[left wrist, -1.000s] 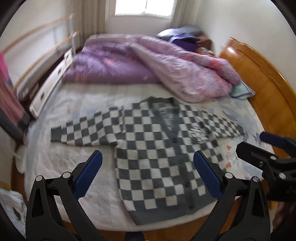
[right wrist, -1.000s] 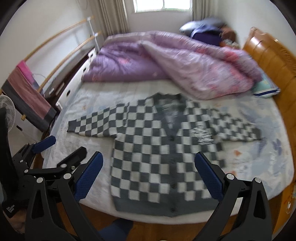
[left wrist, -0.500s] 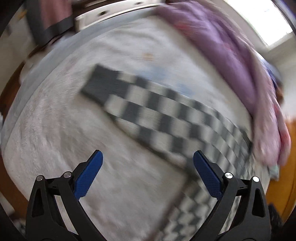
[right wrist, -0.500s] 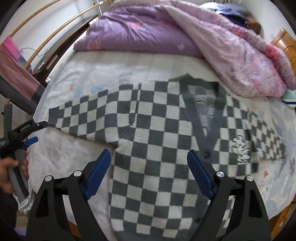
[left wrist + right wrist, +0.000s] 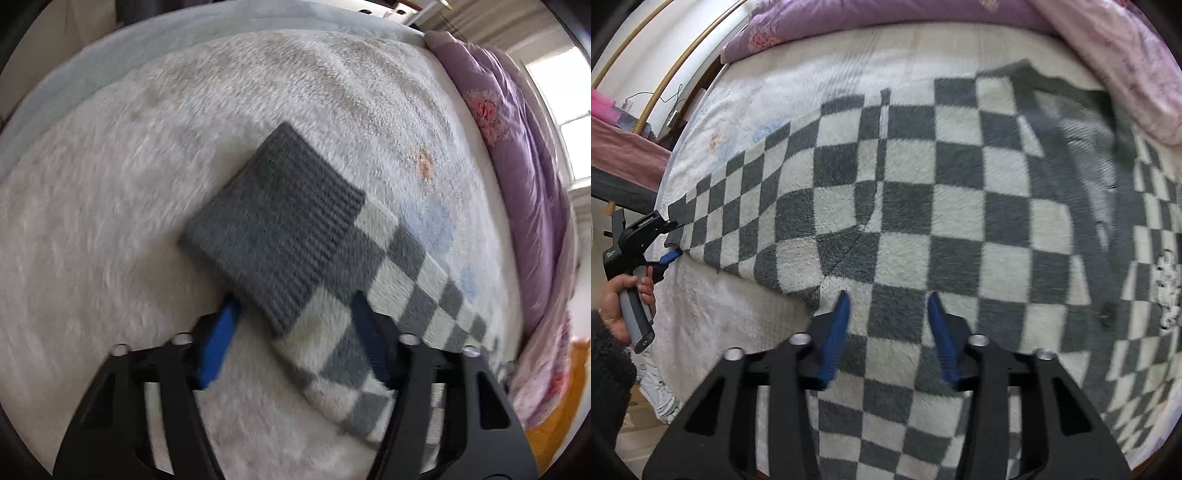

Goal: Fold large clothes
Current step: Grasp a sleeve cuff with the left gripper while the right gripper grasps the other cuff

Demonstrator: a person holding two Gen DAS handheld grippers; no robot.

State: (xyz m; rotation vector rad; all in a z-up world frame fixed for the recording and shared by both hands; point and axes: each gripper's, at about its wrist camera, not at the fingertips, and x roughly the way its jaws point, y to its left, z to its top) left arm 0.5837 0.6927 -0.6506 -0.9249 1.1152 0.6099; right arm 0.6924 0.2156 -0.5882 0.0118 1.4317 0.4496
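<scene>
left wrist view: left tool (image 5: pixel 291 332) has just been closing, half-spread astride the cardigan (image 5: pixel 369 288) cuff (image 5: pixel 273 229) near the bed's (image 5: pixel 110 184) edge. right tool (image 5: pixel 886 332), also closing, straddles the armpit, unpinched. next, i judge: pinch, fold sleeve inward.

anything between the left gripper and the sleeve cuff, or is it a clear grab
Nothing visible blocks it. The left gripper, whose jaws have just been closing, straddles the sleeve just behind the grey cuff of the checkered cardigan, which lies flat on the white blanket.

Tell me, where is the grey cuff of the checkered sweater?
In the left wrist view the grey cuff lies flat on the white bedspread, just ahead of the left gripper.
</scene>
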